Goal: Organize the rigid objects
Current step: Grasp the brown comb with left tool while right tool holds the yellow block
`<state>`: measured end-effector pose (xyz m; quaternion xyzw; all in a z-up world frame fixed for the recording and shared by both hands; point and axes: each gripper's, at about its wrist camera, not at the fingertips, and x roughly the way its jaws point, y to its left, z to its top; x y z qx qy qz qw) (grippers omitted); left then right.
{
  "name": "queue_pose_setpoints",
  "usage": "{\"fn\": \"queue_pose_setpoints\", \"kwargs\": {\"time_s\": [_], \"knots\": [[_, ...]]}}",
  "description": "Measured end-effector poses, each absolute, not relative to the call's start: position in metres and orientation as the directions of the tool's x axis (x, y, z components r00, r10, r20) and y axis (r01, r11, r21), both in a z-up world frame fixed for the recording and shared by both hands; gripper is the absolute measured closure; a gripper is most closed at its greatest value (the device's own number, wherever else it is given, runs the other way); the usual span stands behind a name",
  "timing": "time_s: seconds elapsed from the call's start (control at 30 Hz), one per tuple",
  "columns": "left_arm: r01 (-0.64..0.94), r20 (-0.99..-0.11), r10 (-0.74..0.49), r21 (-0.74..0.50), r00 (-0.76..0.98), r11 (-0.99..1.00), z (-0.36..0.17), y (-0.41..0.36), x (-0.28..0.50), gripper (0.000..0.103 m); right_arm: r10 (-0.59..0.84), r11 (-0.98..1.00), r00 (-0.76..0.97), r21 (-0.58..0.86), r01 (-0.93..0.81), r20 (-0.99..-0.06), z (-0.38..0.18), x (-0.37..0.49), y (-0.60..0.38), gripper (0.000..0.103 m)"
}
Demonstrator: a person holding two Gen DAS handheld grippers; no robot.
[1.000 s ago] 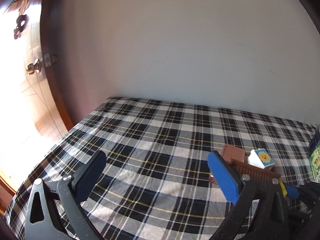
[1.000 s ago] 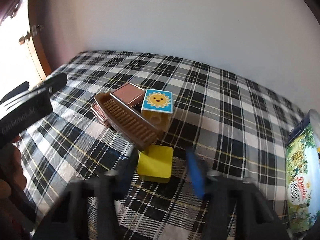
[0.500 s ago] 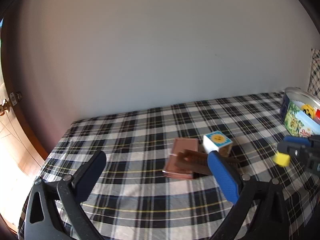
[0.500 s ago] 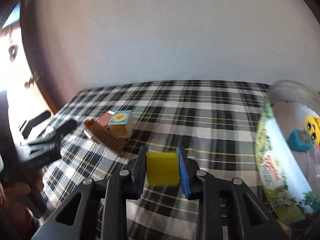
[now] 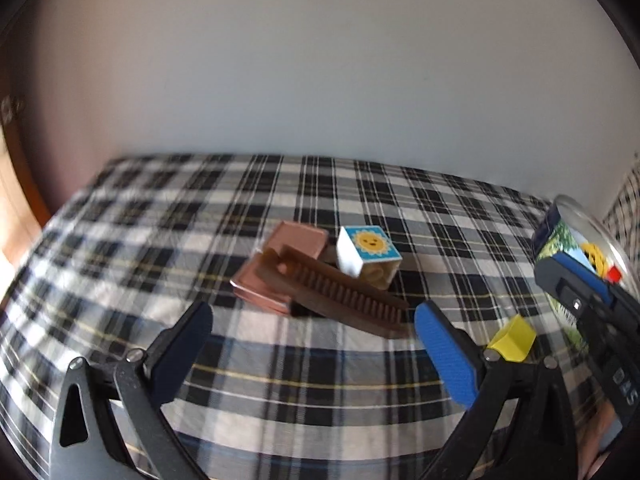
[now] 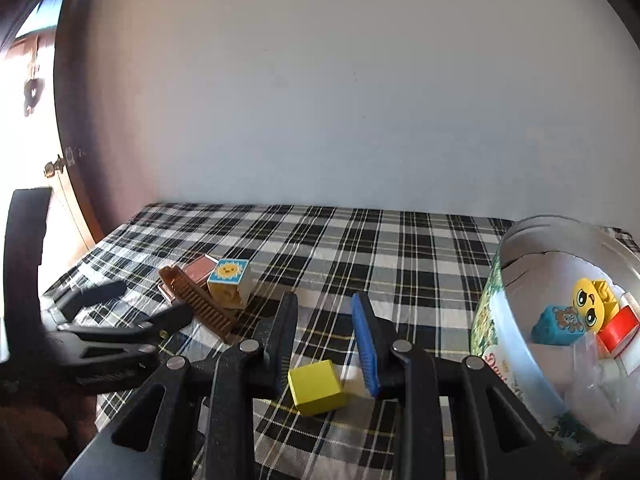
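Right gripper (image 6: 326, 336) clenched on yellow block (image 6: 316, 387), I think near its edge; could slip before tin (image 6: 516, 344). Left gripper (image 5: 312, 344) released, empty.

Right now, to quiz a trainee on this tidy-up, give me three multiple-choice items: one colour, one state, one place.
1. The comb is: A brown; B green; C white.
2. The left gripper is: A open and empty; B shut on the comb; C shut on the yellow block.
3. The yellow block is: A under the comb; B between the right gripper fingers; C between the left gripper's fingers.

Answers: 1 A, its teeth and back show brown. 2 A, its pads stand wide apart with only cloth between them. 3 B, it sits between that gripper's two pads.
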<state>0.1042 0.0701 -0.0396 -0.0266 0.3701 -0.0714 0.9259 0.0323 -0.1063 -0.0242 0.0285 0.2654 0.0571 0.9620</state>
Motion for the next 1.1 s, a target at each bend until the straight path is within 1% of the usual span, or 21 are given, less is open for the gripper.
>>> {"fn": "queue_pose_setpoints", "kwargs": {"time_s": [0.07, 0.2, 0.3, 0.4, 0.47, 0.53, 0.63, 0.67, 0.73, 0.83, 0.9, 0.97, 1.0, 1.03, 1.1], "knots": [[0.072, -0.693, -0.139, -0.125, 0.707, 0.990, -0.043, 0.063, 0.106, 0.001, 0.153, 0.987, 0.847, 0.120, -0.106, -0.509, -0.023, 0.034, -0.112, 0.072], [-0.064, -0.740, -0.054, -0.130, 0.670, 0.989, -0.054, 0.050, 0.124, 0.001, 0.146, 0.986, 0.830, 0.147, -0.078, -0.539, -0.025, 0.038, -0.129, 0.072], [-0.140, -0.781, -0.037, -0.159, 0.623, 0.977, -0.063, 0.049, 0.136, 0.001, 0.159, 0.981, 0.825, 0.180, -0.070, -0.542, -0.026, 0.038, -0.133, 0.072], [-0.146, -0.778, -0.019, -0.142, 0.628, 0.979, -0.061, 0.050, 0.133, 0.003, 0.154, 0.984, 0.831, 0.163, -0.077, -0.534, -0.023, 0.036, -0.133, 0.072], [-0.147, -0.776, -0.035, -0.163, 0.629, 0.976, -0.061, 0.062, 0.126, 0.009, 0.157, 0.983, 0.828, 0.165, -0.079, -0.539, -0.023, 0.037, -0.132, 0.072], [-0.125, -0.775, -0.044, -0.157, 0.631, 0.980, -0.060, 0.074, 0.121, 0.011, 0.171, 0.979, 0.820, 0.187, -0.079, -0.546, -0.024, 0.038, -0.134, 0.072], [-0.098, -0.773, -0.057, -0.153, 0.632, 0.983, -0.057, 0.090, 0.112, 0.018, 0.197, 0.974, 0.799, 0.203, -0.097, -0.568, -0.027, 0.042, -0.133, 0.072], [-0.093, -0.776, -0.053, -0.142, 0.629, 0.985, -0.057, 0.094, 0.110, 0.023, 0.209, 0.973, 0.786, 0.206, -0.107, -0.582, -0.029, 0.043, -0.131, 0.072], [-0.072, -0.775, -0.057, -0.132, 0.629, 0.989, -0.056, 0.102, 0.105, 0.024, 0.231, 0.969, 0.759, 0.211, -0.126, -0.608, -0.034, 0.047, -0.126, 0.072], [-0.067, -0.775, -0.063, -0.134, 0.628, 0.989, -0.057, 0.112, 0.103, 0.024, 0.245, 0.968, 0.723, 0.198, -0.152, -0.646, -0.041, 0.051, -0.117, 0.072], [-0.073, -0.778, -0.053, -0.126, 0.627, 0.989, -0.058, 0.116, 0.106, 0.022, 0.252, 0.967, 0.715, 0.193, -0.165, -0.653, -0.043, 0.053, -0.114, 0.070], [-0.084, -0.786, -0.035, -0.109, 0.617, 0.990, -0.060, 0.116, 0.110, 0.012, 0.258, 0.966, 0.710, 0.197, -0.169, -0.655, -0.045, 0.053, -0.114, 0.063], [-0.086, -0.791, -0.028, -0.101, 0.611, 0.991, -0.061, 0.114, 0.111, 0.009, 0.261, 0.965, 0.710, 0.202, -0.169, -0.654, -0.046, 0.053, -0.115, 0.056], [-0.086, -0.794, -0.023, -0.094, 0.607, 0.992, -0.062, 0.112, 0.113, 0.007, 0.262, 0.965, 0.712, 0.204, -0.168, -0.652, -0.046, 0.053, -0.116, 0.051], [-0.086, -0.794, -0.023, -0.094, 0.608, 0.992, -0.062, 0.110, 0.114, 0.008, 0.256, 0.966, 0.718, 0.200, -0.164, -0.647, -0.045, 0.053, -0.118, 0.050]]}}
